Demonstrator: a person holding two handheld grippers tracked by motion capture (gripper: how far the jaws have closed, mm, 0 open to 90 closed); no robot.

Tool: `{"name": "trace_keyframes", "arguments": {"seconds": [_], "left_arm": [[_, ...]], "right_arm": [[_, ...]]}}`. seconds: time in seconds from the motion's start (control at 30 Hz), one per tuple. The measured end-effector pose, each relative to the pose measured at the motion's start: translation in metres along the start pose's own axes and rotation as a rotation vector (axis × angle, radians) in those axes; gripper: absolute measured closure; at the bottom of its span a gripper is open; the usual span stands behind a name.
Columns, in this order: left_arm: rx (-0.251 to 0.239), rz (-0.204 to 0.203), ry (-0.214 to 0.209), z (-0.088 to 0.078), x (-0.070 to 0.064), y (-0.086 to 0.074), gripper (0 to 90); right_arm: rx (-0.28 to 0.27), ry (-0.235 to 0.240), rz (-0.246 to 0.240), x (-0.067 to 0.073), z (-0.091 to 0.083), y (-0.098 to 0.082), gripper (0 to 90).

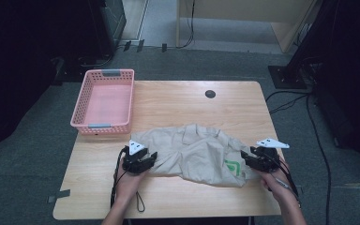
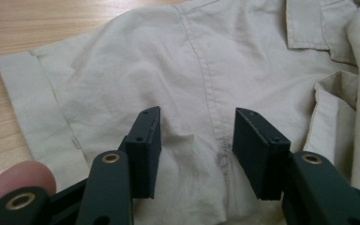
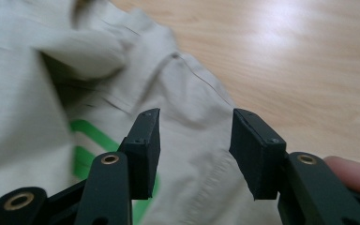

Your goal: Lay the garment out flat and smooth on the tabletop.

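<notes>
Nearest the camera, the left gripper [image 1: 143, 158] and right gripper [image 1: 255, 159] sit at opposite ends of the crumpled beige shirt [image 1: 192, 152] on the counter [image 1: 178, 101]. Both stand half open over the cloth, clamping nothing. A pink basket [image 1: 104, 101] stands beyond.

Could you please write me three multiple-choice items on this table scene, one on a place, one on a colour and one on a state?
1. Where does the basket stand?
A. at the table's far left corner
B. on the shirt
C. on the floor

2. What colour is the mark printed on the shirt?
A. red
B. green
C. blue

3. How do the left gripper's jaws stand?
A. shut on the basket
B. clamped shut on nothing
C. apart over the shirt cloth

Answers: 1 A, the high view shows it at that corner. 2 B, green stripes show beside the right gripper. 3 C, a gap shows between the pads.
</notes>
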State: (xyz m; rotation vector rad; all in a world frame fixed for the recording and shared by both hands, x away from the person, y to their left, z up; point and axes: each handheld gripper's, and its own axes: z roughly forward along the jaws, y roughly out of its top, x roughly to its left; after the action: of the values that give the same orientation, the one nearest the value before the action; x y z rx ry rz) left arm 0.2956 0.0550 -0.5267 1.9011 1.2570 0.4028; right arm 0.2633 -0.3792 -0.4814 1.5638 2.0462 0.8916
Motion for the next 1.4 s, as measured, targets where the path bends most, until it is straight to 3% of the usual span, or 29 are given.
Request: {"name": "trace_keyframes", "arguments": {"seconds": [0.17, 0.27, 0.8, 1.17, 1.23, 1.4], "left_arm": [[0.008, 0.024, 0.021, 0.001, -0.003, 0.001, 53.0], [0.013, 0.02, 0.033, 0.002, -0.004, 0.002, 53.5], [0.014, 0.022, 0.1, 0.019, -0.009, 0.016, 55.0], [0.016, 0.031, 0.169, 0.039, -0.01, 0.031, 54.9], [0.015, 0.039, 0.175, 0.043, -0.01, 0.034, 54.6], [0.006, 0.028, 0.19, 0.047, -0.007, 0.037, 54.6]], "right_arm": [[0.082, -0.062, 0.002, -0.003, 0.023, -0.009, 53.3], [0.102, -0.074, 0.016, -0.004, 0.036, -0.011, 52.0], [0.021, -0.119, 0.074, -0.021, 0.071, 0.017, 53.2], [0.01, -0.163, 0.118, -0.033, 0.099, 0.046, 51.6], [0.004, -0.188, 0.107, -0.032, 0.103, 0.049, 49.8], [0.046, -0.215, 0.11, -0.034, 0.109, 0.06, 42.8]]}}
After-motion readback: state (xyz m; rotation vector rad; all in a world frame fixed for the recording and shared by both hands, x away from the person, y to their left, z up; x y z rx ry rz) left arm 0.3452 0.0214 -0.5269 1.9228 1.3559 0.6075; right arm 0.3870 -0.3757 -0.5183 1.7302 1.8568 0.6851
